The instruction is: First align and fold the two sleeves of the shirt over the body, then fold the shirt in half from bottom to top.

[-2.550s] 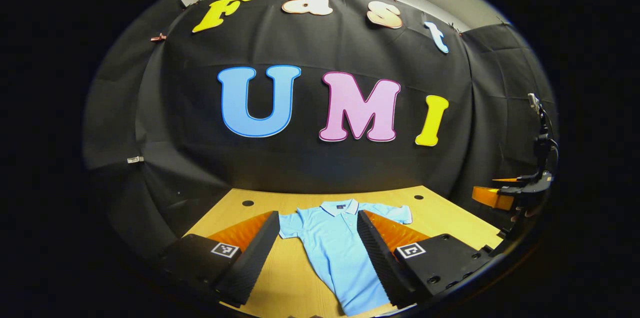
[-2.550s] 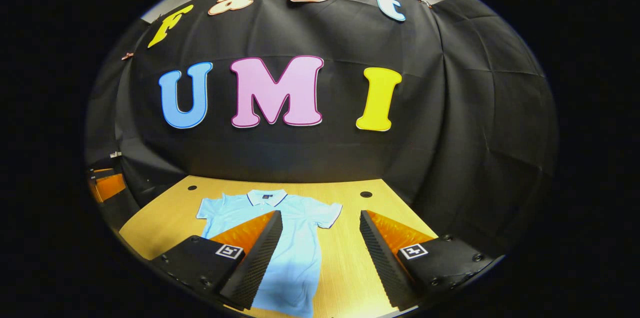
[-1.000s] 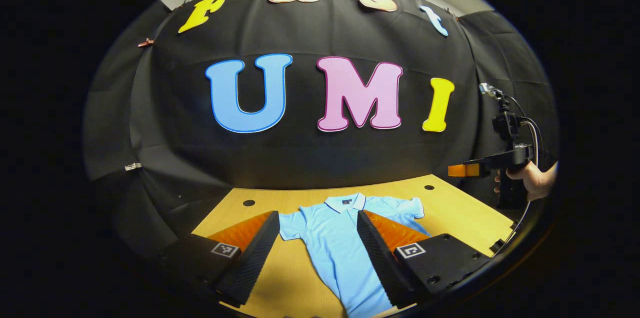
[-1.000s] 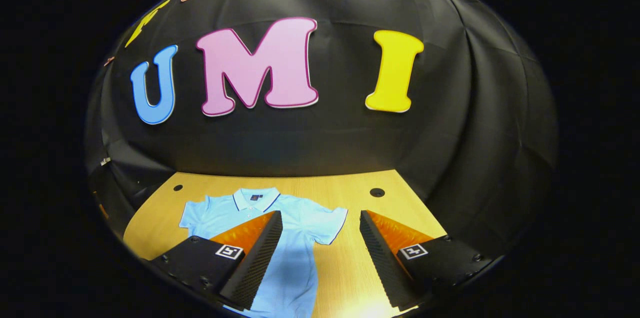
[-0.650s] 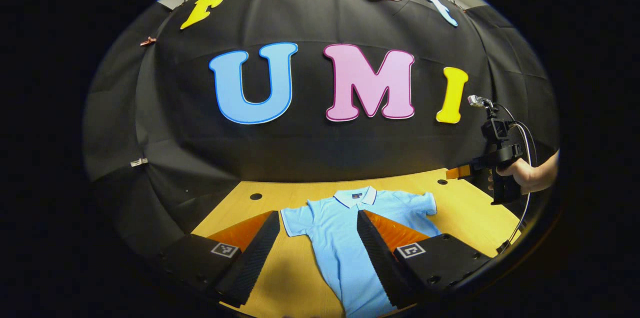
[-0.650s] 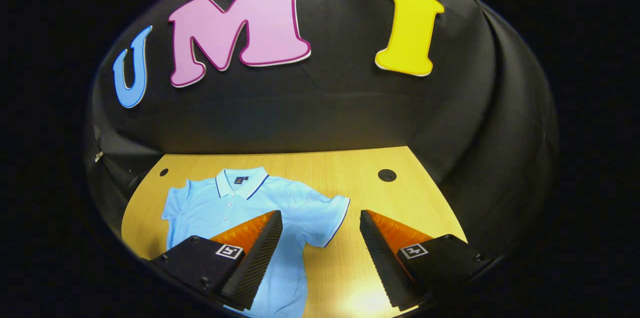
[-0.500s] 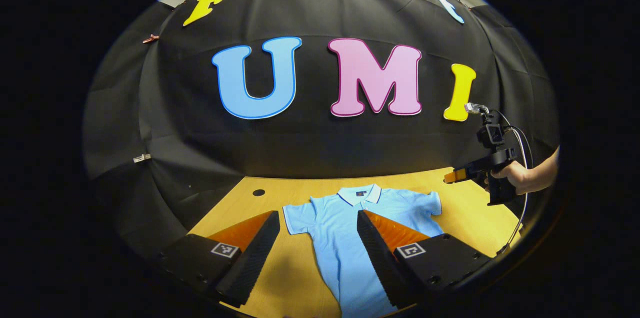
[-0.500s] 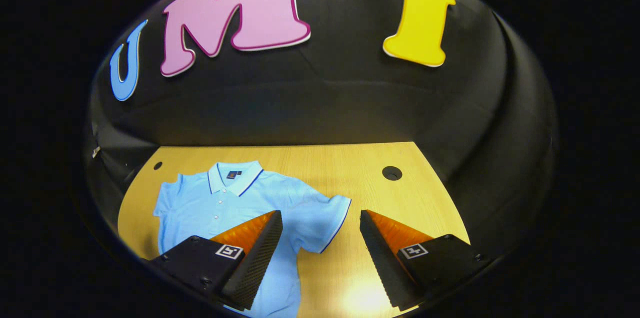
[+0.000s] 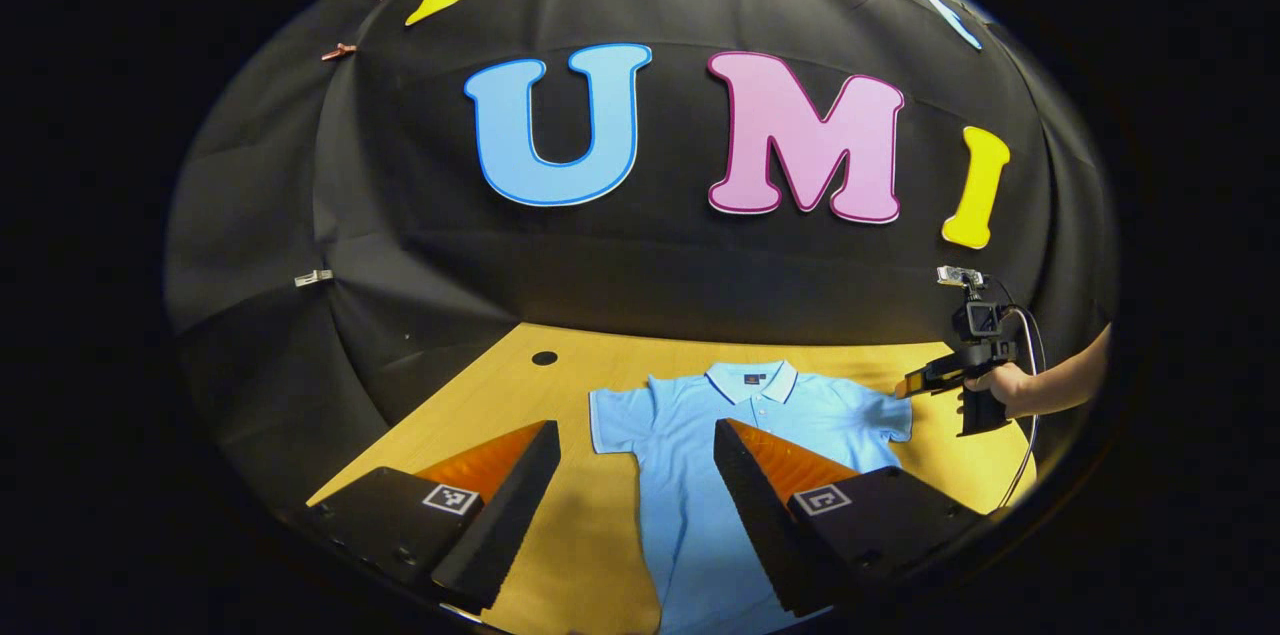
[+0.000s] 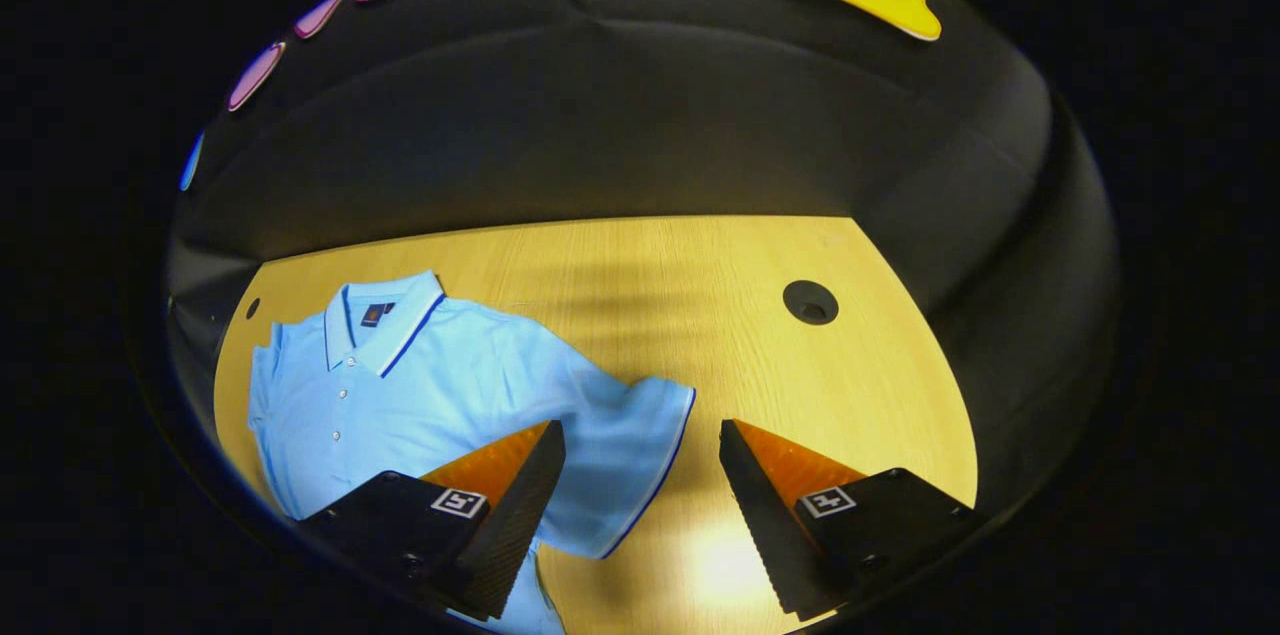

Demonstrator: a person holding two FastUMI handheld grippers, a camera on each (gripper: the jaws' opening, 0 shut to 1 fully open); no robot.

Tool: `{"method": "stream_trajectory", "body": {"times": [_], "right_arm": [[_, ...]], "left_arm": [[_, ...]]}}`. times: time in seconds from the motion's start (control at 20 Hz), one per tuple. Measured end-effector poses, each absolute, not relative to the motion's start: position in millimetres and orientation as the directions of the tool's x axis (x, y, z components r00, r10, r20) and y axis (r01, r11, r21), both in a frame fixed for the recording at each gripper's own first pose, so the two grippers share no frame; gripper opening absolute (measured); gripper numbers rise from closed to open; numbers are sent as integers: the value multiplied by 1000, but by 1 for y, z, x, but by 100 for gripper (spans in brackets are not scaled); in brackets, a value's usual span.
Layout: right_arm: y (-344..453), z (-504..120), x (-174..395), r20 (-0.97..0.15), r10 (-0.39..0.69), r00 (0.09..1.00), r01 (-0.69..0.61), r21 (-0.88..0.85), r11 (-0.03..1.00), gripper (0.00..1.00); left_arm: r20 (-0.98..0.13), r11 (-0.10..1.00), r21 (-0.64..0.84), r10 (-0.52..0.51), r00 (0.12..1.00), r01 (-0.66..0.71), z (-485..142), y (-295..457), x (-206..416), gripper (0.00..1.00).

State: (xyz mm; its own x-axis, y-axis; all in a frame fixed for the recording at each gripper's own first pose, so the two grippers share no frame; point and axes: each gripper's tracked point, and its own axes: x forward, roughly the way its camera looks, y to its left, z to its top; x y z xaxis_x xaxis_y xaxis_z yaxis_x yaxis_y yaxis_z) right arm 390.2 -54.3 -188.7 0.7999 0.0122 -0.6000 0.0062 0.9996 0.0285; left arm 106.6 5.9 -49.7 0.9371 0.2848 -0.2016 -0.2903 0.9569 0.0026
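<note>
A light blue polo shirt [image 9: 700,455] lies flat and face up on the wooden table [image 10: 700,315], collar toward the booth wall, hem toward the person, both short sleeves spread out to the sides and nothing folded yet. The right gripper [image 10: 640,475] hangs low over the shirt's right sleeve [image 10: 630,455] with its jaws spread wide and empty: one finger sits above the sleeve cloth, the other above bare wood just past the cuff, so the dark-piped cuff edge runs up between them. In the left gripper view that same tool shows far off, held in a hand [image 9: 995,385], its tip right at the outer end of the sleeve. The left gripper [image 9: 635,485] is also open and holds nothing; the left sleeve [image 9: 615,420] lies just ahead between its fingers, a little farther off, and the shirt's long axis runs away from it, slightly off to its right. By my reading the right side is nearer to a grasp. The sleeve's cuff lies straight ahead of the right gripper and slightly below; folding it calls for carrying it toward that gripper's left, across the body.
</note>
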Motion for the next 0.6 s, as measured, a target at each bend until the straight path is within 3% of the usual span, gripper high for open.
{"method": "stream_trajectory", "body": {"times": [0.4,0.45,0.5,0.55,0.6], "right_arm": [[-54,-226,407,-638,10,770,22,41,999,94],[-51,-223,406,-630,11,776,15,35,999,80],[-46,-225,409,-629,26,777,-3,37,999,77],[-44,-221,408,-619,32,785,-17,31,999,60],[-39,-222,408,-620,46,783,-33,32,999,49]], "left_arm": [[-239,963,-2,260,935,-269,-60,-7,120,98],[-252,963,-12,258,933,-269,-64,-10,123,99],[-261,965,-28,247,933,-263,-68,-14,123,98],[-267,966,-40,235,935,-254,-71,-19,125,98],[-271,967,-47,229,935,-250,-75,-23,126,99]]}}
